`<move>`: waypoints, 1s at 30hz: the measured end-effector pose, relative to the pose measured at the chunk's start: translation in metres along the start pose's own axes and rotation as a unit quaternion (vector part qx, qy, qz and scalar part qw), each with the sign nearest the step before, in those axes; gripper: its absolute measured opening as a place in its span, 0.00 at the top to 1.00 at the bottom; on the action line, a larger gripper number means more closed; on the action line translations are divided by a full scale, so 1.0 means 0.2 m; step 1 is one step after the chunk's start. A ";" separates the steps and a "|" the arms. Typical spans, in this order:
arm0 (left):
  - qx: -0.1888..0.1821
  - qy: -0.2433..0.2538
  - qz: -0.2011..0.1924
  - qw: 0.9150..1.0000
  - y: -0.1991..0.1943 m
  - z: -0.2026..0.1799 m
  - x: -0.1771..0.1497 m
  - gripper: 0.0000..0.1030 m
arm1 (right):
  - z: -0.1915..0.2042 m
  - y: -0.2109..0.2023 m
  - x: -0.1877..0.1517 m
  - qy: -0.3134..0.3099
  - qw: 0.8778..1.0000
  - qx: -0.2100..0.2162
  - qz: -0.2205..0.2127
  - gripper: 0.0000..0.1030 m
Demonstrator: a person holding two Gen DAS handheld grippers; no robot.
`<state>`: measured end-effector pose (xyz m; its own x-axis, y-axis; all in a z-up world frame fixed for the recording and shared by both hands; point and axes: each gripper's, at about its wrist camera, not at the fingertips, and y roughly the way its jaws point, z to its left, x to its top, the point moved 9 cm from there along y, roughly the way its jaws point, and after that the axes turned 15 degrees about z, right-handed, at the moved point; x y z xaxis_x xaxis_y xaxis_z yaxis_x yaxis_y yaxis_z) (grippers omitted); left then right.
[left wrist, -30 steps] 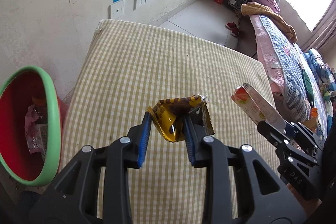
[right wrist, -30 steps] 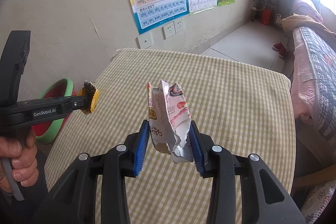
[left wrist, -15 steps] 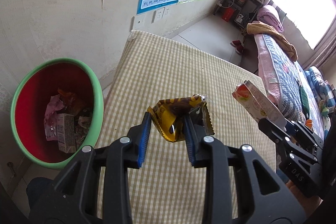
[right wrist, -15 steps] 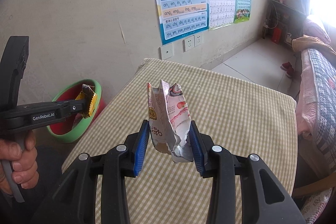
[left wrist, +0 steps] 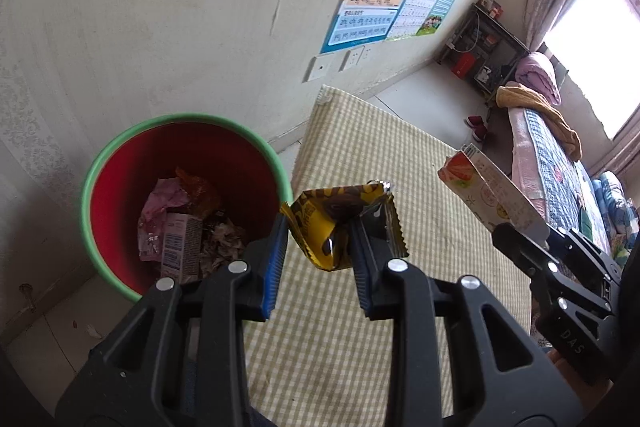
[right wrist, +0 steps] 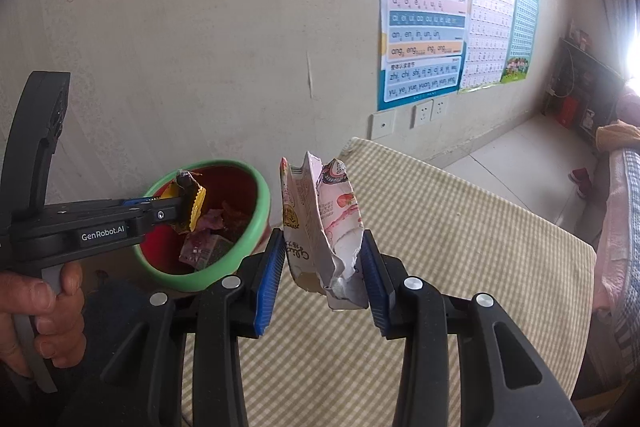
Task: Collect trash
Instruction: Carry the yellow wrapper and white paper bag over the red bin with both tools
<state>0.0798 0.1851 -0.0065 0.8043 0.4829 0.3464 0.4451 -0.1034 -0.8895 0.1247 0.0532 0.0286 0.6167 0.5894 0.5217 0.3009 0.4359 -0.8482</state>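
Through my left wrist camera, my left claw (left wrist: 318, 259) is clenched on the yellow wrapper (left wrist: 340, 223), which hangs at the rim of the red bin (left wrist: 184, 119); I judge it best to carry it over the middle before letting go, since the bin already holds a small carton (left wrist: 180, 247), pink plastic and scraps. Through my right wrist camera, my right claw (right wrist: 320, 279) grips the crumpled milk carton (right wrist: 320, 223) above the checked table (right wrist: 460, 247), beside the bin, so it needs to travel further left before release.
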 end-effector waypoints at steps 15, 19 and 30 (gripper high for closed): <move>0.007 -0.091 -0.019 0.996 -0.10 0.55 0.03 0.71 | 0.48 0.24 0.23 -0.076 0.996 0.040 0.017 0.64; 0.001 -0.107 -0.015 0.994 -0.09 0.65 0.04 0.71 | 0.56 0.33 0.28 -0.088 0.995 0.048 0.028 0.64; -0.002 -0.123 -0.003 0.992 0.01 0.75 0.06 0.70 | 0.70 0.53 0.29 -0.102 0.991 0.067 0.058 0.64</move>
<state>0.0308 0.3215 -0.0501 0.6816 0.6811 0.2673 0.4514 -0.1039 -0.8862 0.0909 0.2285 -0.0189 0.4775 0.7605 0.4400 0.1292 0.4345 -0.8914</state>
